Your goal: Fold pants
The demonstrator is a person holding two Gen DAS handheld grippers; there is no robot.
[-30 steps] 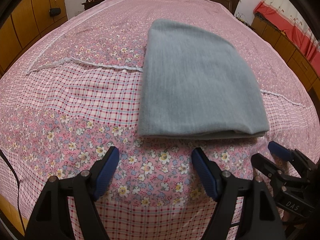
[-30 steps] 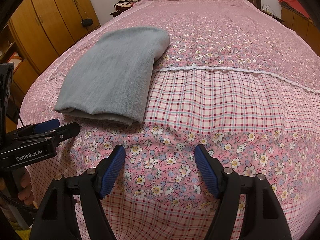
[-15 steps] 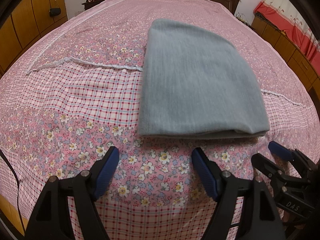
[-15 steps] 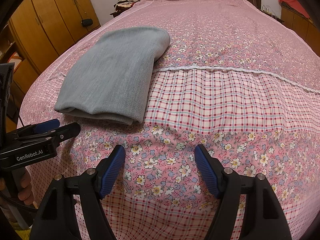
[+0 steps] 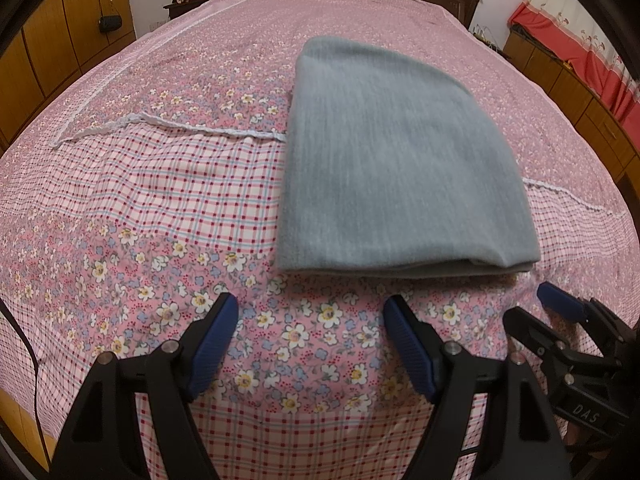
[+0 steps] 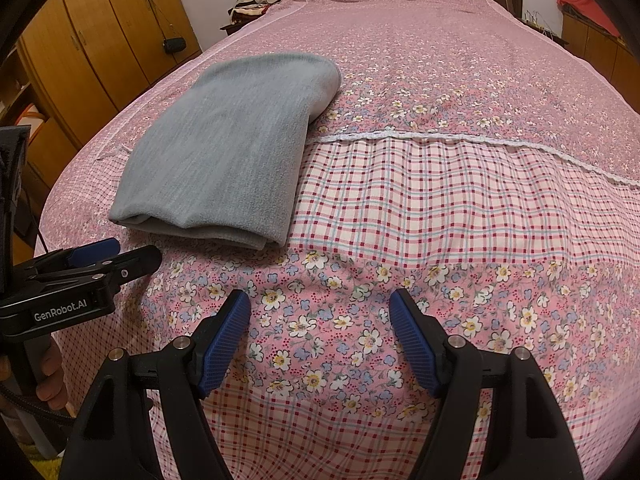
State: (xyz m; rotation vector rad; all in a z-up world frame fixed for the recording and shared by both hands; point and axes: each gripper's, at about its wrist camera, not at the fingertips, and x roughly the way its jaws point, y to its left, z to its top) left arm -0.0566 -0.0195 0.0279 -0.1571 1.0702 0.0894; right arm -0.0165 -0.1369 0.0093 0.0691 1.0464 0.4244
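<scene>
The grey pants (image 5: 400, 168) lie on the pink floral bedspread (image 5: 140, 200) as a compact, stacked rectangle, their layered edge facing the grippers and their far end rounded over, so by the look of it the folding is finished or all but finished. The left gripper (image 5: 308, 344) and the right gripper (image 6: 320, 336) both hover over bare bedspread just short of that near edge, jaws spread wide with nothing between the blue pads and neither touching the cloth. What could remain, at most, is squaring up the slightly uneven lower layers at the near corner.
</scene>
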